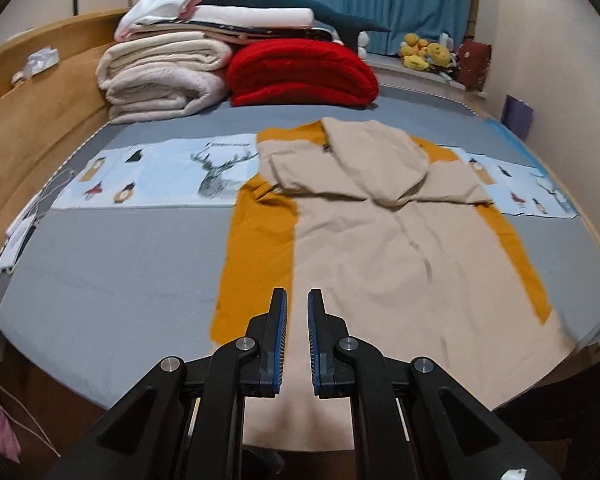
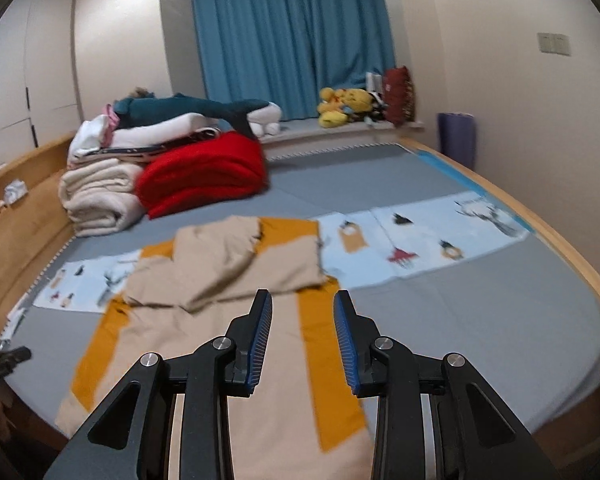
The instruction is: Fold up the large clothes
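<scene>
A beige and mustard garment (image 1: pixel 400 248) lies flat on the grey bed (image 1: pixel 100 272), sleeves folded in over its chest and the hem draped over the near edge. The left tongs (image 1: pixel 297 300) hover over the hem, slightly parted and empty. The right tongs (image 2: pixel 303 304) hang wider apart, also empty, seemingly above the garment's right side. Behind, a red blanket (image 1: pixel 300 72) touches a cream blanket (image 1: pixel 160 76).

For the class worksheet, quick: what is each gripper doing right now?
Left gripper: open, narrow gap, holding nothing, above the coat.
Right gripper: open wider, holding nothing.
</scene>
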The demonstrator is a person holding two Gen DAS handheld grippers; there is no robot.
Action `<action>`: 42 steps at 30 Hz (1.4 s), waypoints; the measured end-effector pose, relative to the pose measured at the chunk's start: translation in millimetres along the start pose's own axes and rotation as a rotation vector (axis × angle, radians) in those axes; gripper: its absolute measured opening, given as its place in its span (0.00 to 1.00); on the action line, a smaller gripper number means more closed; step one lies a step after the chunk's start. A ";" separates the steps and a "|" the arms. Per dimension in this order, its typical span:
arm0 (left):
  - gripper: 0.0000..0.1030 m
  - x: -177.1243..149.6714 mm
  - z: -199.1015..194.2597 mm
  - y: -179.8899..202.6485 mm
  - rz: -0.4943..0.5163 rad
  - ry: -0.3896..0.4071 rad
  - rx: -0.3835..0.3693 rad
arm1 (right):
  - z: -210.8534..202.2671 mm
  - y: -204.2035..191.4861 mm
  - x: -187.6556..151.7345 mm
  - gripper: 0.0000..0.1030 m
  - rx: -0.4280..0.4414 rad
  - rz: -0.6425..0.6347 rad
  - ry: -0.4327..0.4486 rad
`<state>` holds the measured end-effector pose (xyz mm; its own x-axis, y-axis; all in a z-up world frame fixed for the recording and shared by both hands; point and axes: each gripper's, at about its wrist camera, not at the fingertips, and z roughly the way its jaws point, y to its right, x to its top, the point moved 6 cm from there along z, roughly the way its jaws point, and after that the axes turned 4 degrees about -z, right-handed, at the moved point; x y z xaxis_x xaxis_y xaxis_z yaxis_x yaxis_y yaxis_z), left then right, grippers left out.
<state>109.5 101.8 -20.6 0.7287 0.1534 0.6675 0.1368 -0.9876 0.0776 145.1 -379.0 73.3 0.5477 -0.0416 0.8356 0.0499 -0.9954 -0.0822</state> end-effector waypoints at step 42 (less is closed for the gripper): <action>0.04 -106.2 78.8 -139.2 -0.561 -0.468 -0.006 | 126.1 74.5 -221.4 0.33 -0.068 0.211 -0.807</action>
<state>66.0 225.7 -160.7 0.7608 0.6337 0.1403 0.5709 -0.7562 0.3196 132.8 -433.1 -186.3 0.9710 -0.1785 0.1592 -0.1569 -0.9778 -0.1389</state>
